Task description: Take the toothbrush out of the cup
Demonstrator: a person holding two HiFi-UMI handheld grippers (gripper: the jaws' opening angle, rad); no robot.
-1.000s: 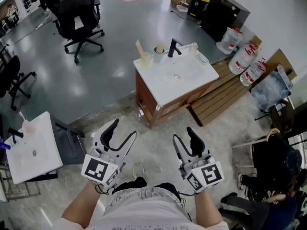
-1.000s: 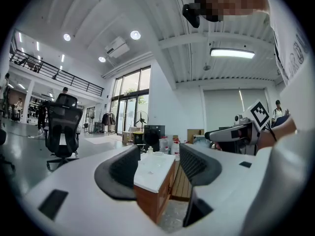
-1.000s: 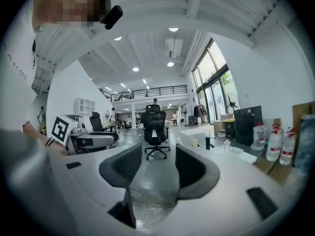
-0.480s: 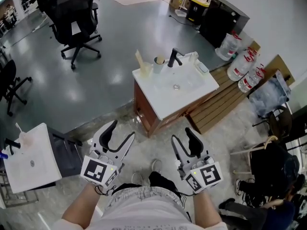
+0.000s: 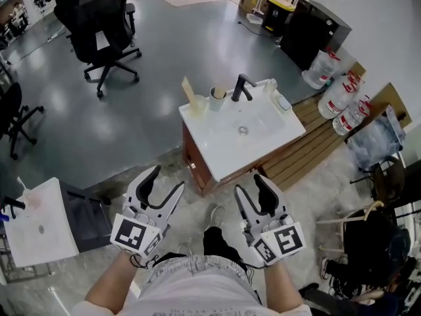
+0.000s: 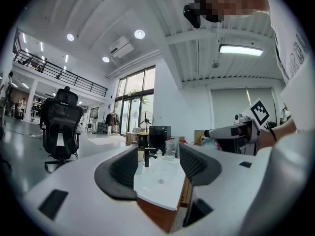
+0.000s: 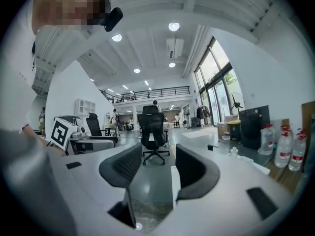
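A white sink cabinet (image 5: 263, 137) stands ahead of me on the floor. At its back left corner a pale cup (image 5: 197, 105) holds a toothbrush (image 5: 188, 89) that leans up and left. A second cup (image 5: 218, 95) sits beside the black faucet (image 5: 242, 87). My left gripper (image 5: 166, 180) and right gripper (image 5: 251, 186) hang low in the head view, short of the cabinet, both open and empty. In the left gripper view the basin (image 6: 162, 181) and faucet (image 6: 146, 157) show between the open jaws of that gripper (image 6: 157, 166). The right gripper (image 7: 155, 168) faces an office chair (image 7: 153, 132).
A black office chair (image 5: 99, 25) stands far left on the grey floor. Another white sink top (image 5: 39, 222) is at my left. A wooden pallet (image 5: 309, 143), water bottles (image 5: 342, 104) and a black cabinet (image 5: 316, 25) lie to the right, beyond the sink.
The sink cabinet has come lower and nearer in the head view as I step toward it. Both grippers keep their place and stay open.
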